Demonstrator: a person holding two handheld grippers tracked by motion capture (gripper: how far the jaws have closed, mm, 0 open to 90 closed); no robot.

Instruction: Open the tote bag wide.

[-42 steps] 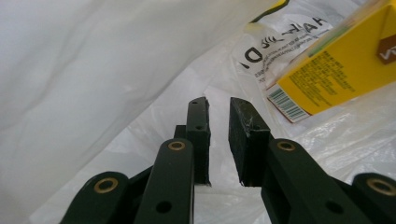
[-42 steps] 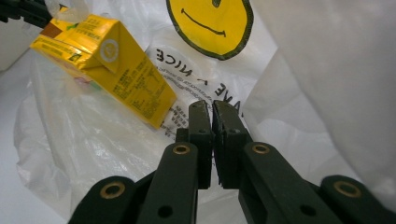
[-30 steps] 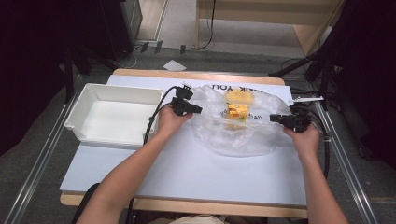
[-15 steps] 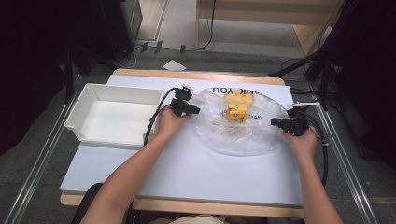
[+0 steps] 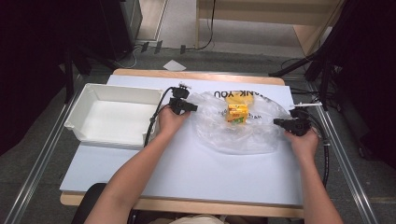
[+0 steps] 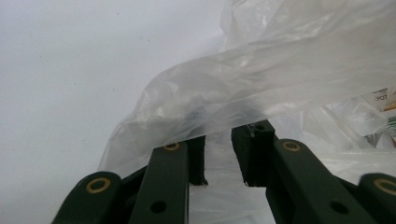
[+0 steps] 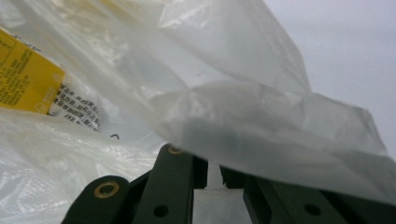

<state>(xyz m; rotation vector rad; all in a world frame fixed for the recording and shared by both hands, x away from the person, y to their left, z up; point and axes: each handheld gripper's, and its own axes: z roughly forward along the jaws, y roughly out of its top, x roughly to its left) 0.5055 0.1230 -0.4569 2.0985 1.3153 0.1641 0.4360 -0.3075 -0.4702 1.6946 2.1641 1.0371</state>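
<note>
Going left to right on the tabletop: the empty white plastic bin (image 5: 112, 116) sits at about 9 o'clock, hard-walled and matte, not involved right now. Your left gripper (image 5: 189, 107) is at the bag's 9 o'clock edge, jaws a bit apart with thin film draped over and between them, so it looks like a loose hold at best; I can't tell if the pads actually press it. The clear plastic bag (image 5: 247, 133) is crinkly, floppy and lies flat, long axis running 9 to 3, with the yellow carton (image 5: 237, 112) boxy inside near its 12 o'clock end. Your right gripper (image 5: 281, 122) is at the 3 o'clock edge, jaws nearly together with film between them. The carton's closer to your left hand.
</note>
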